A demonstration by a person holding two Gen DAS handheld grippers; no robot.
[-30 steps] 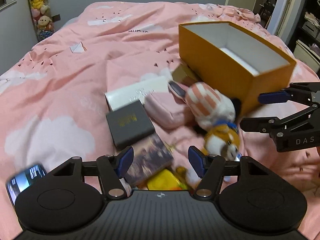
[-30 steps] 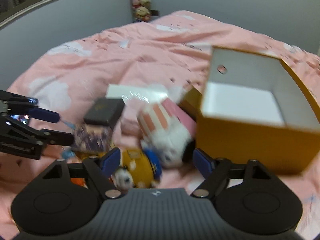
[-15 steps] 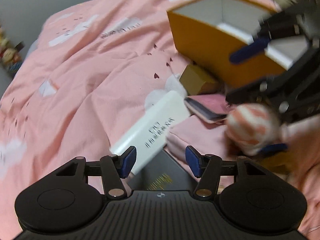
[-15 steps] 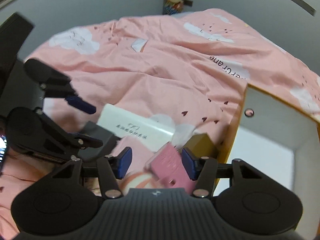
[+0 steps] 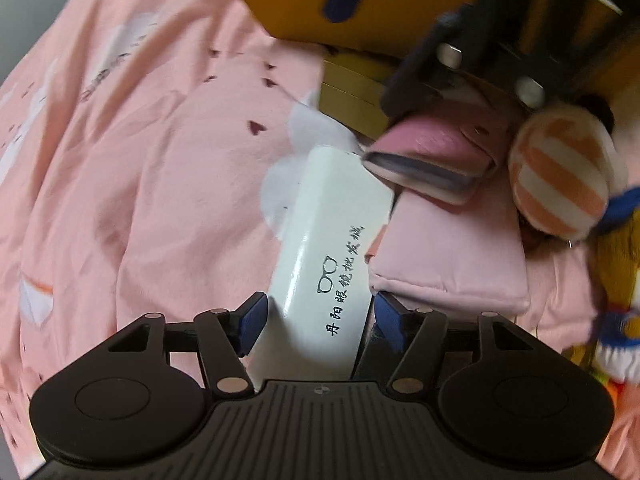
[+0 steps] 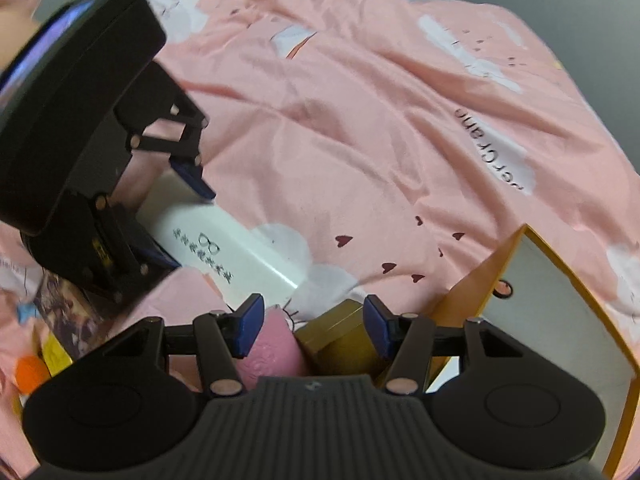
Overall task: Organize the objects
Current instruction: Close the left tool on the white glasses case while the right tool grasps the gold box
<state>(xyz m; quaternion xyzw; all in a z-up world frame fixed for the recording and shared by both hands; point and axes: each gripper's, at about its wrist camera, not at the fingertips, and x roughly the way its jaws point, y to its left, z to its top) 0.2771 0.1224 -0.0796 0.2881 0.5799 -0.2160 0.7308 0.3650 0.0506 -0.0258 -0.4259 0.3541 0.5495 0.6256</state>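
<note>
A white glasses case [image 5: 326,264] with black lettering lies on the pink bedspread. My left gripper [image 5: 318,322] is open with its fingers either side of the case's near end; this shows in the right wrist view too [image 6: 188,216]. My right gripper [image 6: 312,330] is open above a pink wallet [image 6: 270,350] and a gold box [image 6: 340,338]. The wallet [image 5: 432,152] and gold box [image 5: 356,96] also show in the left wrist view, beside the open orange box [image 6: 568,312].
A pink padded pouch [image 5: 452,252] lies right of the case. A striped plush toy [image 5: 560,180] and a yellow plush [image 5: 616,280] lie at the right. A dark patterned box [image 6: 68,312] and orange toy [image 6: 30,372] lie at the left. Pink bedspread [image 6: 360,120] stretches beyond.
Both grippers have moved down and forward. My left gripper now straddles the white case. My right gripper has dropped over the pink wallet and gold box.
</note>
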